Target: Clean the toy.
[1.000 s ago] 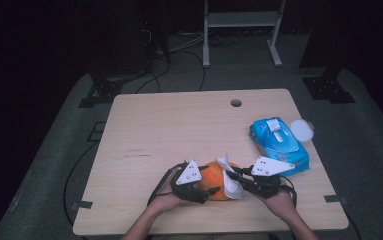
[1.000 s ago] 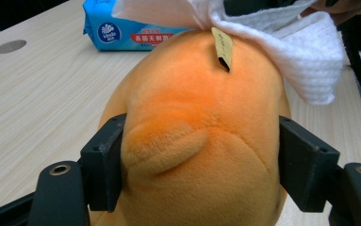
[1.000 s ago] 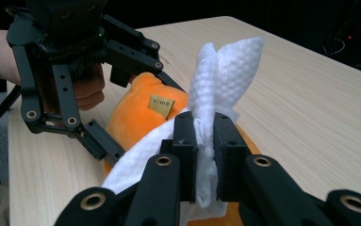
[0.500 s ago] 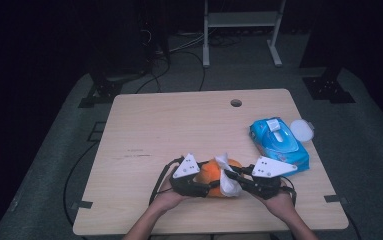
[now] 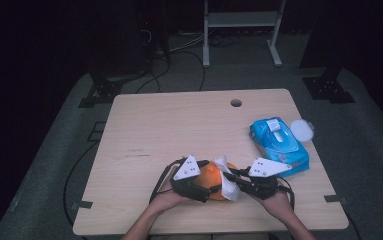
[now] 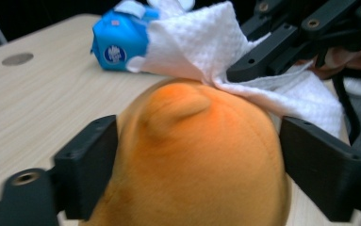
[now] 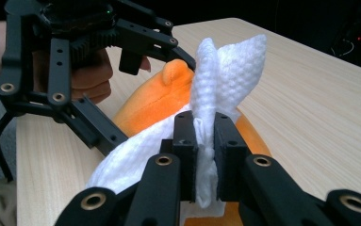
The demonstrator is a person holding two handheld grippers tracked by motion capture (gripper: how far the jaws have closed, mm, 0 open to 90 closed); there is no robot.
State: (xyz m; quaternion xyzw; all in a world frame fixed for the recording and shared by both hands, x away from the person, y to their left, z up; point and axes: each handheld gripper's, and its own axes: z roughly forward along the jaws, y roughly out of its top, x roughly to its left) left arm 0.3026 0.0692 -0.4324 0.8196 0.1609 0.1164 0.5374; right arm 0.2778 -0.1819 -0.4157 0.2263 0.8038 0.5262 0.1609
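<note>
Two tools meet near the front edge of the surface (image 5: 179, 125) in the high view. Our left tool (image 5: 201, 187) sits against an orange toy (image 5: 210, 175), and our right tool (image 5: 231, 180) holds a white wipe (image 5: 227, 186) on the toy's right side. A blue wipe pack (image 5: 279, 145) lies to the right, close to the right hand, with a white lid (image 5: 301, 130) just beside it.

In the left gripper view, the left tool (image 6: 197, 165) has just been opening. Its jaws are spread with the orange toy (image 6: 192, 160) between them; we cannot tell whether the pads press it. The wipe (image 6: 206, 52) drapes over the toy's far side, and the pack (image 6: 119, 44) lies beyond it.

In the right gripper view, the right tool (image 7: 205, 160) is pressed together, pinching the wipe (image 7: 225, 70), whose free end stands up above the jaws. The toy (image 7: 159, 101) lies behind, and the left tool (image 7: 135, 80) is at its far side.
</note>
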